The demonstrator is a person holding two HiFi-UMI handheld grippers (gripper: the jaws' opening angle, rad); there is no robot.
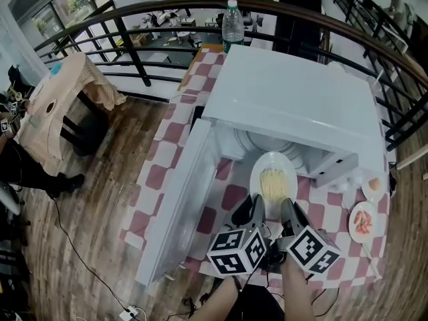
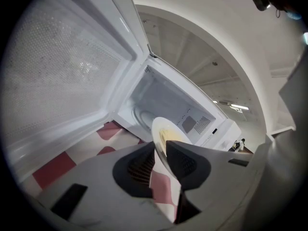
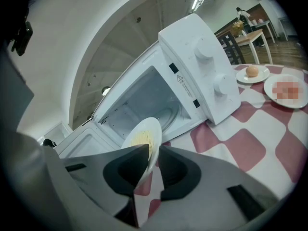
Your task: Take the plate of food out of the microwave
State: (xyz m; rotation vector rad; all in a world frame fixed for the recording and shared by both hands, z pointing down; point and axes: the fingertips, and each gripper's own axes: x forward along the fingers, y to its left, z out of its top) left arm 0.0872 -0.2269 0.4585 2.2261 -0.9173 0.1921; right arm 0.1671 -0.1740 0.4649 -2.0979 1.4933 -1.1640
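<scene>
Checked red-and-white cloth point(image 1: 167, 136) is covering the table, with wood floor point(image 1: 100, 199) lying off at 9 o'clock and a dark railing point(image 1: 200, 5) curving across 12 o'clock in the head view. At the centre, a white microwave point(image 1: 294, 99) is standing on the cloth, and its door point(image 1: 177, 206) is being left wide open toward 7 o'clock. A bottle point(image 1: 232, 22) is standing behind the microwave at 12 o'clock. The plate point(image 1: 273, 176), heaped with pale noodles point(image 1: 274, 186), is being held at the mouth of the cavity, just in front of the glass turntable point(image 1: 267, 142), above the cloth. Its near rim, at 6 o'clock, is being gripped from both sides. The left gripper point(image 1: 256, 202) is clamped on the rim toward 7 o'clock, its jaws closed down to the thickness of the rim, with the plate being seen edge-on between the dark pads in the left gripper view. The right gripper point(image 1: 286, 207) is clamped likewise toward 5 o'clock, and the rim is being pinched between its pads in the right gripper view. At 4 o'clock on the cloth, well apart from the microwave, a small plate point(image 1: 373, 187) with a round pale item and a pink-food plate point(image 1: 363, 223) are lying near each other.
</scene>
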